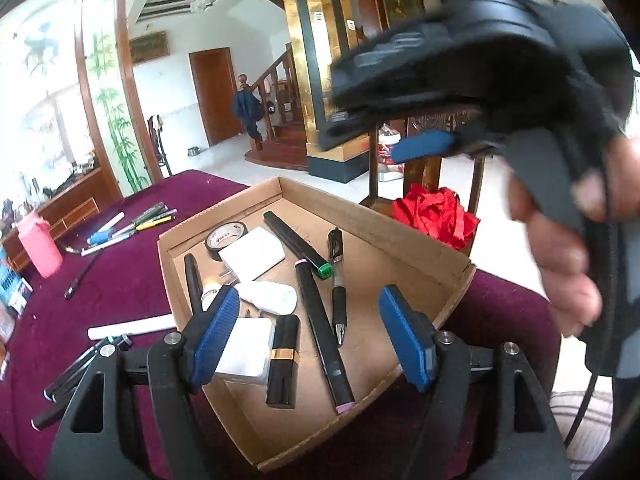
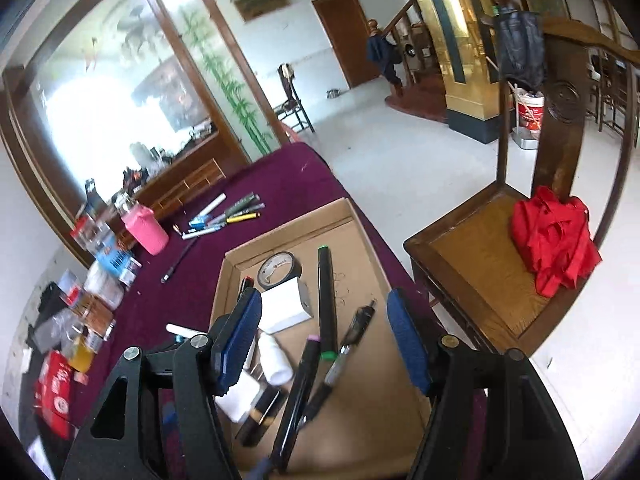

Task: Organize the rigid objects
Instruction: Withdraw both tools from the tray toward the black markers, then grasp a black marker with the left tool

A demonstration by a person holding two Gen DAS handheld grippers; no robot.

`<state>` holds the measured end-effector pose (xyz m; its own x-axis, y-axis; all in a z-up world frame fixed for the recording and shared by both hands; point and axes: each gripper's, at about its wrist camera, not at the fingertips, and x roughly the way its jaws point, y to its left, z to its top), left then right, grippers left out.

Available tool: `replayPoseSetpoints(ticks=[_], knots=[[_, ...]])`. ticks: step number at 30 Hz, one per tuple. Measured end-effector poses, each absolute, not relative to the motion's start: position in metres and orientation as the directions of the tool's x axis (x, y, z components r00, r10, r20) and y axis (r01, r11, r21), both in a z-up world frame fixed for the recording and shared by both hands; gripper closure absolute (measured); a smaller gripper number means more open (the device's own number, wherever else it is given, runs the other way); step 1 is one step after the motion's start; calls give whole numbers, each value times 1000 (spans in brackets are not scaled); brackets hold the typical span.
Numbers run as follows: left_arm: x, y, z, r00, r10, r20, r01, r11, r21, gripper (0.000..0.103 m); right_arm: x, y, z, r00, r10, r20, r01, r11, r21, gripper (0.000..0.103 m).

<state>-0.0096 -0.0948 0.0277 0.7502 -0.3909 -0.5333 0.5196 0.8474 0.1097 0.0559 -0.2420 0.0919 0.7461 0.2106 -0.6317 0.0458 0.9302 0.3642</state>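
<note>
Table [image 2: 280, 172] under a maroon cloth carries everything; wooden chair [image 2: 472, 264] with a red cloth bundle [image 2: 552, 240] stands off its right edge

Cardboard tray [image 1: 400, 240] sits at the table's near right corner, hanging slightly over the edge. It's the collection point and is already well loaded:
- tape roll [image 1: 222, 240] at the tray's far left corner, white box [image 1: 252, 254] leaning on it
- white adapter [image 1: 246, 346] and white bottle [image 1: 272, 296] along the tray's left side
- black-and-gold lipstick tube [image 1: 283, 360] near the tray's front edge
- green-capped marker [image 1: 296, 244], pink-tipped marker [image 1: 324, 336], black click pen [image 1: 338, 280] across the middle
- one more dark pen [image 1: 193, 276] against the left wall

Still loose on the cloth:
- cluster of pens and markers [image 2: 224, 216] toward the table's far edge, near the pink bottle [image 2: 146, 228]
- thin black pen [image 2: 180, 256] lying alone just short of that cluster
- white stick [image 1: 132, 326] and several dark markers [image 1: 76, 376] off the tray's left side, toward the table's near edge
- jars and packets at the table's left edge, unclear if in scope

Left gripper [image 1: 312, 336]: jaws apart, nothing between them, hovering over the tray's near left part. Right gripper [image 2: 324, 344]: jaws apart, also holding nothing, above the tray's middle

Estimate: roughly half done. Remaining work is both loose pen groups, neither of which is lined up for a grasp yet
</note>
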Motion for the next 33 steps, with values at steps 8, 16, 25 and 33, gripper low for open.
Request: replayPoseSetpoints(ticks=[8, 16, 25, 33], knots=[[2, -38, 65, 681, -375, -629, 453, 891, -40, 30, 31, -235, 100, 750, 284, -597, -12, 909, 418, 43], [61, 102, 60, 576, -328, -749, 313, 935, -169, 30, 28, -203, 91, 709, 373, -598, -99, 893, 439, 43], [145, 167, -2, 485, -293, -824, 204, 954, -219, 31, 19, -168, 75, 654, 408, -637, -158, 897, 413, 43], [156, 165, -34, 366, -361, -858, 224, 929, -296, 31, 19, -161, 64, 627, 412, -661, -159, 899, 409, 43]])
